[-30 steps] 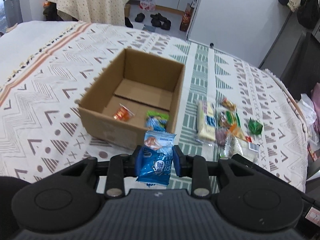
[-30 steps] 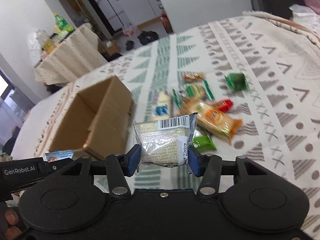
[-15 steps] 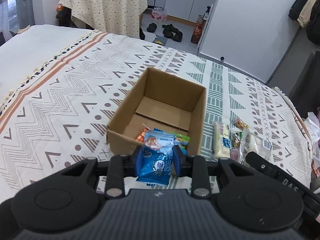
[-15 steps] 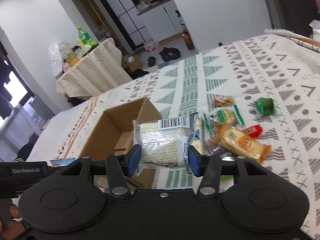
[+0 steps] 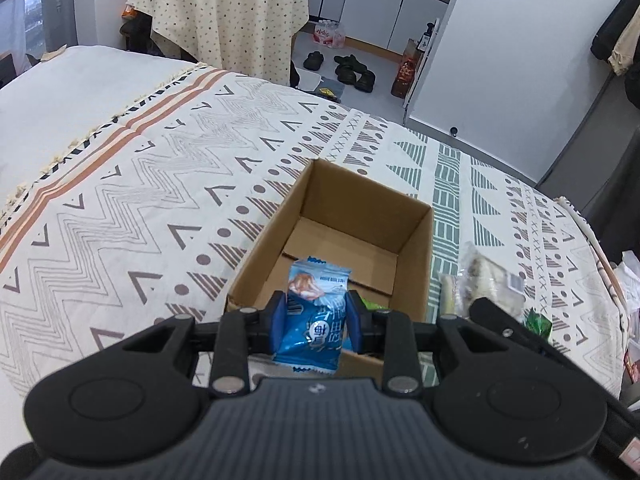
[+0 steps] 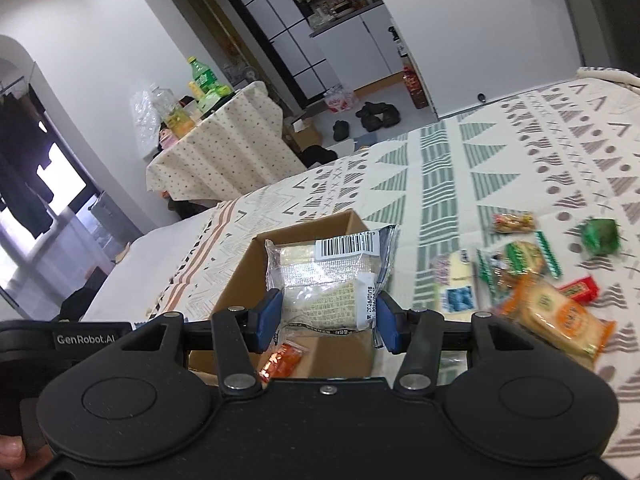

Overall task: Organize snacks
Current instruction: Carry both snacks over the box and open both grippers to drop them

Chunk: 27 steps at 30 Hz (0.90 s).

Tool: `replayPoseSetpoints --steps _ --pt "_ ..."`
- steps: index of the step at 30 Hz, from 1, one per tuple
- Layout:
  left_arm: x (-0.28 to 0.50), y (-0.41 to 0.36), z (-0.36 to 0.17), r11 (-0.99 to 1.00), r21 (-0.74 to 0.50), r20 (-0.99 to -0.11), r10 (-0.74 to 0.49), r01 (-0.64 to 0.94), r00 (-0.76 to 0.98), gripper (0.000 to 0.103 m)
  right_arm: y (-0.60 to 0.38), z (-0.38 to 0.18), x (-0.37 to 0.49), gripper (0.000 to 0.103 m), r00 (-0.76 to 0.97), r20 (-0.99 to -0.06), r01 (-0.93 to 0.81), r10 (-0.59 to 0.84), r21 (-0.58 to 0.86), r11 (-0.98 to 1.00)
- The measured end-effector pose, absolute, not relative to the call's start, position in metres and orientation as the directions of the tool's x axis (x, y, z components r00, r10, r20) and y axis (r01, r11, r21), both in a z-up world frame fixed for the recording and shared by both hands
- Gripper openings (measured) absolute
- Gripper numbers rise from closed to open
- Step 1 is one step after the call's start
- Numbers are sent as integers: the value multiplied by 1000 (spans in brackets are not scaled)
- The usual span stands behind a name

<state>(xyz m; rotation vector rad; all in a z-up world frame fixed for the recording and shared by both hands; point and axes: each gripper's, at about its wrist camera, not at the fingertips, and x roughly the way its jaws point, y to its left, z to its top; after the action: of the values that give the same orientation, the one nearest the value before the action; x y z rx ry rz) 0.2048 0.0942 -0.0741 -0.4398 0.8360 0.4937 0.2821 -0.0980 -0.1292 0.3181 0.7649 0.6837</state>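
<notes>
An open cardboard box [image 5: 414, 248] sits on the patterned bedspread; it also shows in the right wrist view [image 6: 320, 226]. My left gripper [image 5: 316, 316] is shut on a blue snack packet [image 5: 314, 316] and holds it over the box's near edge. My right gripper [image 6: 326, 320] is shut on a clear wrapped cracker pack [image 6: 326, 280] with a barcode, above the box. An orange packet [image 6: 282, 362] lies inside the box. A green packet [image 5: 370, 304] peeks out behind the left finger.
Several loose snacks lie on the bedspread right of the box: a cheese-coloured pack [image 6: 456, 284], an orange biscuit pack [image 6: 560, 320], a green wrapped one [image 6: 600, 236]. The right gripper's body [image 5: 504, 324] shows beside the box. A draped side table [image 5: 228, 20] stands beyond the bed.
Both grippers have moved in over the box, each still holding its packet. The box now sits right under them and the loose snacks have slid to the right of view.
</notes>
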Motion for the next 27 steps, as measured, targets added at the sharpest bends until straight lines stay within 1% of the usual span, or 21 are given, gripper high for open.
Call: replayPoseSetpoints --steps 13,16,20,24,27 --pt "242 129 -92 784 -219 -798 199 -581 569 31 -62 -134 295 50 507 -527 -479 682 486 731" --pt "248 133 -97 785 -203 -801 210 -586 560 31 -60 -137 296 50 494 -529 -486 690 490 723" --pt "252 137 -101 781 -152 -818 245 -606 520 37 -52 -139 298 50 479 -536 -494 695 490 718" --pt "247 146 -101 761 -167 -820 247 -627 517 43 -46 -142 297 50 461 -550 -505 696 482 716" --pt "243 149 -101 752 -163 -822 255 -639 510 49 -42 -140 294 55 443 -550 -525 708 481 702"
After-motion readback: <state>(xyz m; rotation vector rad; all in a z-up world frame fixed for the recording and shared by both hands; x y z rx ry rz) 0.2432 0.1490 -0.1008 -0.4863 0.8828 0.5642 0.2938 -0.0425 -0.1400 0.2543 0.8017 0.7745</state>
